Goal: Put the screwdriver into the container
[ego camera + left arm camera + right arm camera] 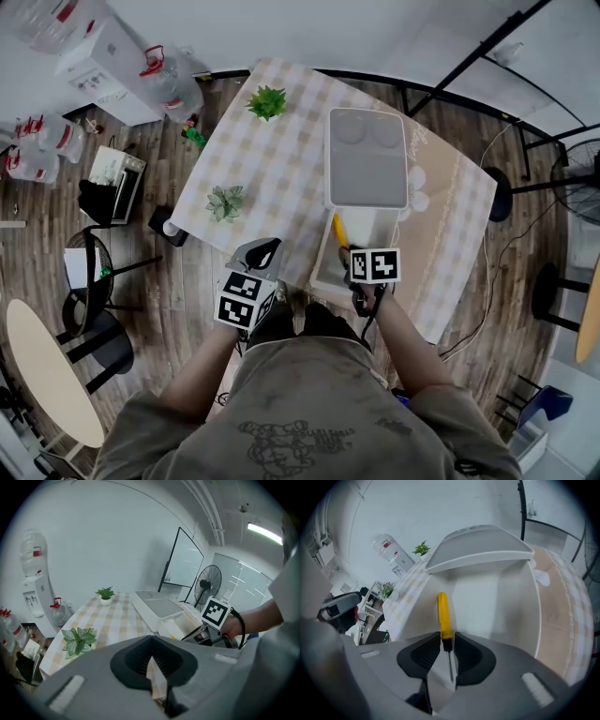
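A screwdriver (444, 616) with a yellow handle points into the open white container (497, 602), its metal shaft running back between my right gripper's jaws. My right gripper (447, 641) is shut on the black collar of the screwdriver. In the head view the yellow handle (338, 231) lies along the left wall of the container (375, 225), just ahead of my right gripper (349, 251). The container's lid (366, 159) lies behind it. My left gripper (265, 248) is shut on nothing, at the table's near edge, left of the container.
Two small potted plants (267, 101) (226, 202) stand on the checked tablecloth (281, 169). Water bottles (169, 80) and a dispenser sit on the floor at left, chairs and a round table at lower left, a fan (208, 581) at right.
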